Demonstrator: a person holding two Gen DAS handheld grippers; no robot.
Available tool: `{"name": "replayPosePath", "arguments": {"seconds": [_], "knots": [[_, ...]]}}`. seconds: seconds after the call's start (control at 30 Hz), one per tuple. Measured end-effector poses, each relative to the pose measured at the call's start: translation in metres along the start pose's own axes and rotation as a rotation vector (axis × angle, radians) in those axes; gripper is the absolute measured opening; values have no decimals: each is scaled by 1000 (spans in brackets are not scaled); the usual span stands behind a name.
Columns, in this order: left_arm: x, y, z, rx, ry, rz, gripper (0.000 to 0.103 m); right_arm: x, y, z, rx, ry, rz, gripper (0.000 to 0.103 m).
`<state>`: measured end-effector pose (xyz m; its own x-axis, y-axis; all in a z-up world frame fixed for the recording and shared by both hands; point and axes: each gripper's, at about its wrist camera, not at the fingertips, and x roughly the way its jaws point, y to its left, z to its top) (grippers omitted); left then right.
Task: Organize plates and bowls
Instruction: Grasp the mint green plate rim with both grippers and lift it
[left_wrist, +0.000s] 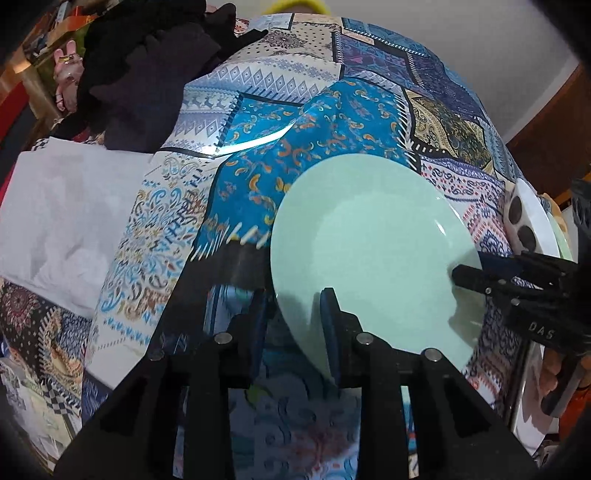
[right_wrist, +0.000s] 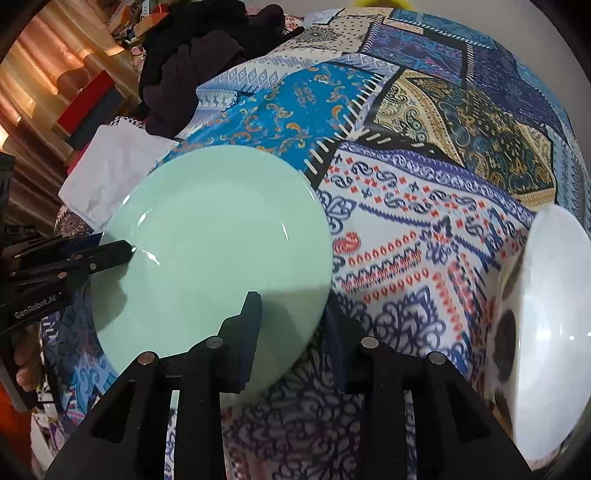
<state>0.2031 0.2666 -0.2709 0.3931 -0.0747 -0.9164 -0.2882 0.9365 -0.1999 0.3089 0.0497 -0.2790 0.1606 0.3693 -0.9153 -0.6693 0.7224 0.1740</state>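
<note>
I had the mint-green plate (left_wrist: 373, 251) gripped from both sides over the patchwork-cloth surface (right_wrist: 424, 236). My left gripper (left_wrist: 295, 314) was narrow, pads clamped on the plate's near-left rim. My right gripper (right_wrist: 291, 317) was narrow too, its left finger (right_wrist: 249, 325) on top of the rim; the other finger looked to be underneath, hard to tell. White bowl (right_wrist: 550, 314) sat well apart at the right edge.

Glossy smooth mint-green plate (right_wrist: 207, 236) with bright glints, shiny white plate (right_wrist: 554, 295) of glazed look, patchwork-printed cloth (right_wrist: 406, 229) with a slight sheen covering the worktop, matt black plastic fingers (left_wrist: 330, 325) with dull metal pins, crumpled white paper (left_wrist: 62, 206), soft dark fabric heap (left_wrist: 147, 74)
</note>
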Motion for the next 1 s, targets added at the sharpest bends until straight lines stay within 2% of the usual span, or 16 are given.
{"name": "replayPosePath", "arguments": {"seconds": [0.2,0.47,0.73,1.0], "knots": [[8,-2,11,-2,-3,-15,29,4,-2,5,12,3,19,31],[1,-6,0,22,-25,13,30,-7,-1,-12,24,-10,26,25],[-20,-16,-27,35,-51,40,30,-26,1,-29,36,-22,54,24],[-52,-26,-37,29,-89,29,30,-63,4,-39,32,-97,68,24]]}}
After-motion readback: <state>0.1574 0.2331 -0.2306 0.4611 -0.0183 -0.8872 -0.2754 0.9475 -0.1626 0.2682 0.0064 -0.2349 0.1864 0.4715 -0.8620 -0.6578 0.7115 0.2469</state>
